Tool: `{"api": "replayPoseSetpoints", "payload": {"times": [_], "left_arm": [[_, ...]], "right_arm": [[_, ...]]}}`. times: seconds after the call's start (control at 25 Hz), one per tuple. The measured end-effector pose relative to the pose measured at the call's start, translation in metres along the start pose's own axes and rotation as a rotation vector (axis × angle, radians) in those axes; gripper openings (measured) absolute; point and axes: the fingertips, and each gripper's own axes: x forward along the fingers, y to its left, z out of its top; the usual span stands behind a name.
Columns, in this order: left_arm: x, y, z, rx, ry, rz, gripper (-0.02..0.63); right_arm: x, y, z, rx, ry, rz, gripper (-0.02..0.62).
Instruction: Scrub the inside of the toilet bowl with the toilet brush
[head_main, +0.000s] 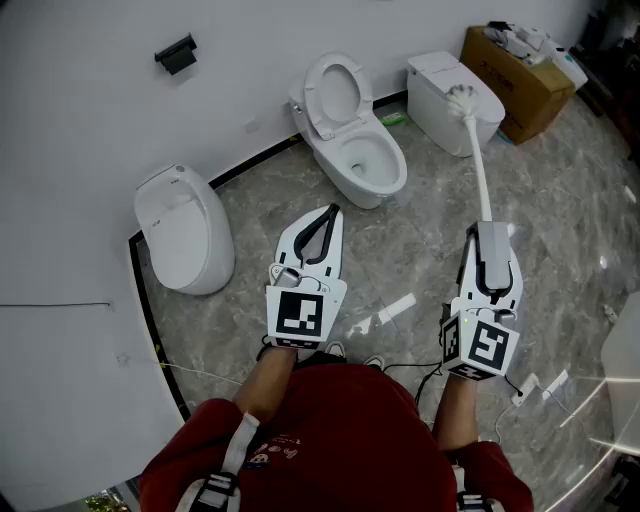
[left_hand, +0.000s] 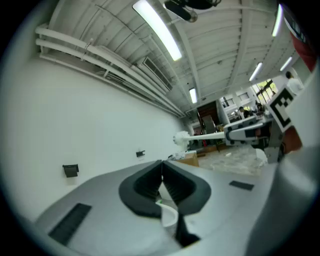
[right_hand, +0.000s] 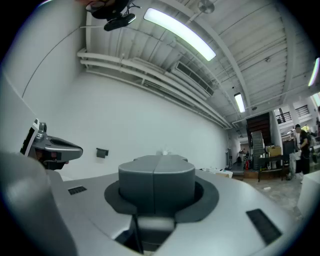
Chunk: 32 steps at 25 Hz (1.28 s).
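The open toilet (head_main: 385, 185) stands by the wall ahead of me, lid raised, bowl facing me. My right gripper (head_main: 489, 230) is held level and is shut on the white handle of the toilet brush (head_main: 480, 165). The bristle head (head_main: 460, 99) hangs in the air to the right of the bowl, over another toilet. From the left gripper view the brush (left_hand: 182, 139) juts out of the right gripper (left_hand: 231, 134). From the right gripper view only a tuft of bristles (right_hand: 162, 151) shows above the closed pads. My left gripper (head_main: 331, 212) is shut and holds nothing, its tips pointing toward the bowl.
A closed white toilet (head_main: 185, 230) sits at the left by the wall, and a third toilet (head_main: 440, 95) at the back right beside a cardboard box (head_main: 515, 70). A black holder (head_main: 176, 52) is fixed on the wall. Cables and scraps lie on the marble floor (head_main: 560, 210).
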Motion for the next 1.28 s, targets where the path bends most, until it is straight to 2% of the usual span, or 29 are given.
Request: {"api": "replayPoseSetpoints", "payload": {"times": [0.4,0.6,0.88,1.08,1.28], "left_arm": [[-0.002,-0.025,-0.002,0.026,0.009,-0.009,0.0],[0.001,-0.042,0.007,0.033,-0.008,-0.015,0.0],[0.017,-0.063,-0.003,0.036,0.021,-0.026,0.0],[0.047,-0.056,-0.024,-0.043,0.071,-0.038,0.0],[0.109,-0.02,-0.033,-0.053,0.031,-0.03,0.0]], "right_arm": [[-0.009,-0.012,-0.025,0.008,0.055,0.019,0.144],[-0.014,-0.027,-0.04,0.048,0.07,0.024,0.144],[-0.007,-0.044,-0.068,0.091,0.125,0.038,0.144],[0.028,-0.044,-0.082,0.076,0.15,0.049,0.144],[0.093,-0.033,-0.089,0.037,0.175,0.065,0.145]]}}
